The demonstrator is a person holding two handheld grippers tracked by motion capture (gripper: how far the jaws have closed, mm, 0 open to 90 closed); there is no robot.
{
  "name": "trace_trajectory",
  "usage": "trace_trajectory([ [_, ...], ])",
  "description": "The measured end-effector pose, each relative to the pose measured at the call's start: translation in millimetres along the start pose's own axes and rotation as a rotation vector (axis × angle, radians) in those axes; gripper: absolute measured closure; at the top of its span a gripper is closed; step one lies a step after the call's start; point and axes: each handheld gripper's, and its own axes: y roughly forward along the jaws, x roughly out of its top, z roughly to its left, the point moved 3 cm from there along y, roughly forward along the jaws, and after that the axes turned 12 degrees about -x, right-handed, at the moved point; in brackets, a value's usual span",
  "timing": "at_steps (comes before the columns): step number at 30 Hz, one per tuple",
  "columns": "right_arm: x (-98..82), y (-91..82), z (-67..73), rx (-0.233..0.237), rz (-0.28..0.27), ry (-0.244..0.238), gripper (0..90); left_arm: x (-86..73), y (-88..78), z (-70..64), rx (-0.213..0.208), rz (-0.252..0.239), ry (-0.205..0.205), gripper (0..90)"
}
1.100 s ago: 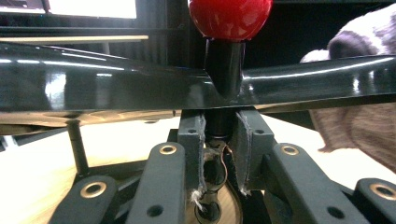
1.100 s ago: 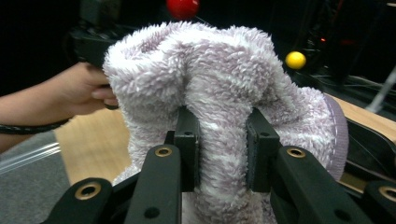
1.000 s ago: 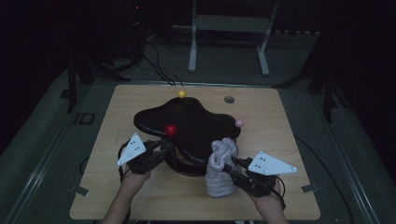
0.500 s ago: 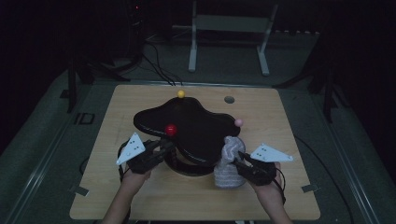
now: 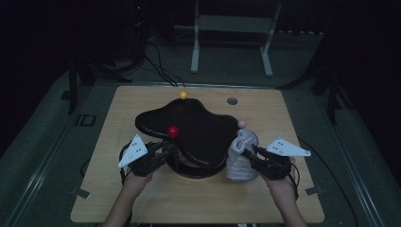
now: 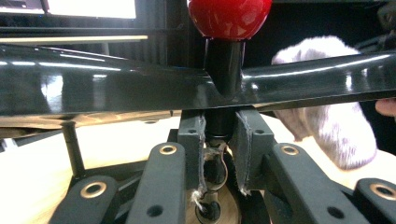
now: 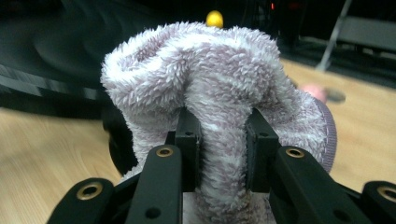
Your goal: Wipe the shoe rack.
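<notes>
Fluffy lilac-white sock (image 5: 240,160), bunched upright on the wooden bench (image 5: 198,203) beside the glossy black wavy rack (image 5: 201,130) | my right gripper (image 5: 255,158): fingers clamped on its cuff | my left gripper (image 5: 166,152): fingers clamped on the red-knobbed black post (image 6: 223,70) | step: steadying rack, bringing sock in | next: likely lift cuff toward a knob.

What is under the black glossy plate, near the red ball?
Under the black plate, a black post runs down from the red ball, and the left gripper clamps it. A thin black leg stands on the wooden table. The plate hides its base in the high view.
</notes>
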Motion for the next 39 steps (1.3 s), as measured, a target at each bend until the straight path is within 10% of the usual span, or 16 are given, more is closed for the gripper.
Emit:
trace_trajectory([
  [11,-2.6,33.8,4.4,-0.002,0.046,-0.037,71.8,-0.9,-0.8,3.4,-0.034,-0.007,-0.008,75.2],
  [20,-31.5,44.5,-9.3,-0.033,0.136,-0.024,71.8,-0.6,-0.3,2.4,-0.021,-0.003,0.001,75.2],
  [31,1.2,43.1,-37.1,-0.071,0.056,0.013,71.7,-0.8,-0.5,3.3,-0.031,-0.004,-0.001,75.2],
  [39,-23.0,72.4,-44.9,-0.071,0.145,0.04,71.7,-1.3,-0.1,4.7,-0.04,-0.015,-0.017,75.1],
])
